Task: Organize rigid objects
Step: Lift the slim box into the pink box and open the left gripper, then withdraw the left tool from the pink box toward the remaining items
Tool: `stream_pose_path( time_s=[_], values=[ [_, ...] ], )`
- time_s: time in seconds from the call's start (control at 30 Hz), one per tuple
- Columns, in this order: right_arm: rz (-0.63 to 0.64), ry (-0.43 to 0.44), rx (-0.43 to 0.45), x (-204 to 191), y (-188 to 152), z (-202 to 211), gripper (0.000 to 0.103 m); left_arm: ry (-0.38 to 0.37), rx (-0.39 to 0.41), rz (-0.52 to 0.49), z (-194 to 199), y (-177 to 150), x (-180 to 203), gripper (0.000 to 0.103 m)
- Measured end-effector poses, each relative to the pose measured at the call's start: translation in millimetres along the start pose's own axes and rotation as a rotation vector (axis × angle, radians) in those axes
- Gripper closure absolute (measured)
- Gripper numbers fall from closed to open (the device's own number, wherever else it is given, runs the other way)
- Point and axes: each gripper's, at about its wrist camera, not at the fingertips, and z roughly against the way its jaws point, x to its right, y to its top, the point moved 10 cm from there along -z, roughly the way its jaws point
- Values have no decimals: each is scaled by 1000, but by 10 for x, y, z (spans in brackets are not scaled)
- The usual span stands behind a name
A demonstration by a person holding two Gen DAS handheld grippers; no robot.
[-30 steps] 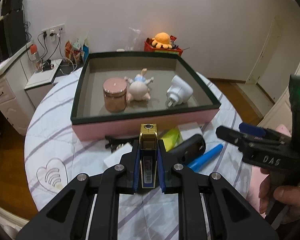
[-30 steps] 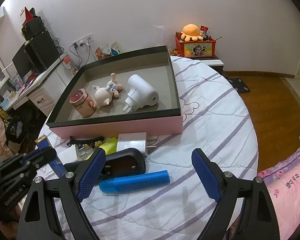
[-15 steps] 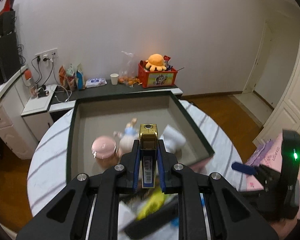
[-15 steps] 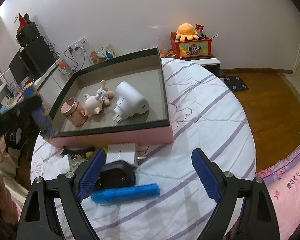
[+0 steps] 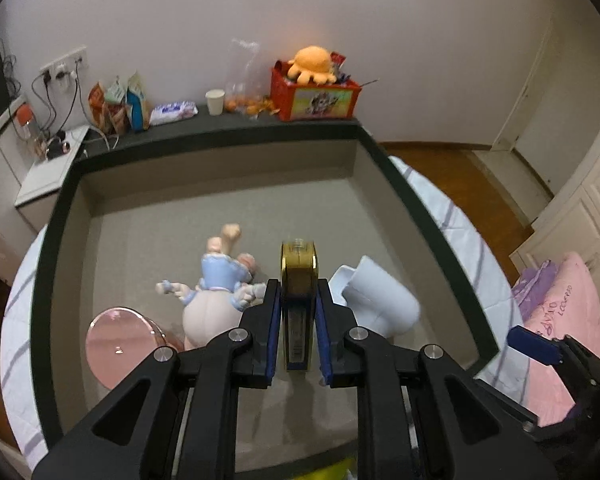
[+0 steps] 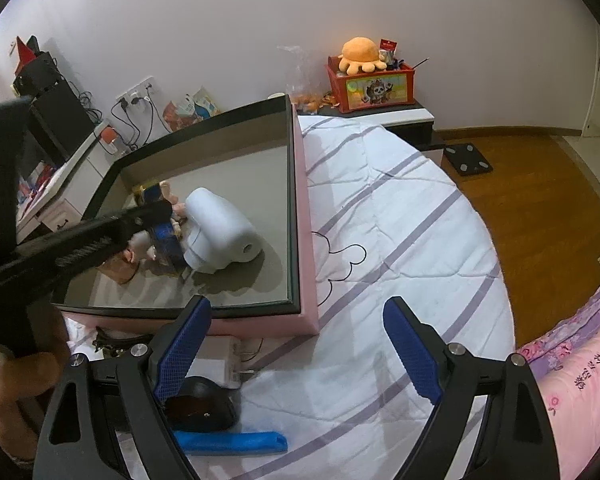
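Left side first: pink-lidded jar [image 5: 118, 340] stands in the near left part of the box [image 5: 48, 280], the baby doll [image 5: 216, 292] lies just beside it, toward the middle. Left gripper [image 5: 299, 322] hangs over the box interior between doll and white charger [image 5: 376, 300], pointing steeply down, jaws just starting to part, yet the blue pads seem to touch the flanks of the gold-and-blue tin [image 5: 298, 304], which stands upright on its narrow edge between them. From the right wrist view the tin [image 6: 162, 224] sits wedged low between doll and charger [image 6: 220, 236]; whether its base touches the box floor I cannot tell. Risks as I judge them: if the pads let go before the tin is seated, it likely tips sideways onto the doll or knocks the charger, since a thin tin on edge is unstable; a pad could also drag it on withdrawal, or the frame could nudge the jar. Further right, outside the box on the striped cloth [image 6: 400, 220]: the right gripper [image 6: 296, 352] has jaws wide apart, nothing between them, poised above a white plug adapter [image 6: 220, 360], a black oval case [image 6: 198, 404] and a blue bar [image 6: 232, 440]. These lie crowded together near the box's pink wall, so a reach for one may shove another, and the two grippers work close enough to collide.
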Motion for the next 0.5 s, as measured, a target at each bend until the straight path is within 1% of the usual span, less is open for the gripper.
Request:
stream_pose_path(
  time_s=[0.07, 0.1, 0.13, 0.2, 0.23, 0.27, 0.4, 0.5],
  values=[
    [-2, -2, 3, 18, 10, -1, 11, 10, -13, -3, -32, -25, 18, 68],
    [-2, -4, 6, 25, 13, 6, 11, 15, -15, -3, -36, -29, 29, 48],
    [-3, -3, 5, 31, 13, 10, 11, 27, -4, -2, -16, -22, 30, 23],
    [-2, -1, 11, 32, 12, 31, 11, 50, 35, 2, 75, 16, 9, 1],
    [-1, -1, 15, 32, 10, 50, 11, 61, 61, 7, 147, 36, -4, 0],
    [0, 0, 19, 24, 1, 74, 11, 65, 67, 9, 179, 47, -16, 0],
    [5, 6, 34, -9, -11, 172, 11, 98, 60, 21, 305, 14, -78, 0],
    [16, 12, 52, -62, -15, 276, 11, 109, 83, 23, 486, -33, -97, 0]
  ],
)
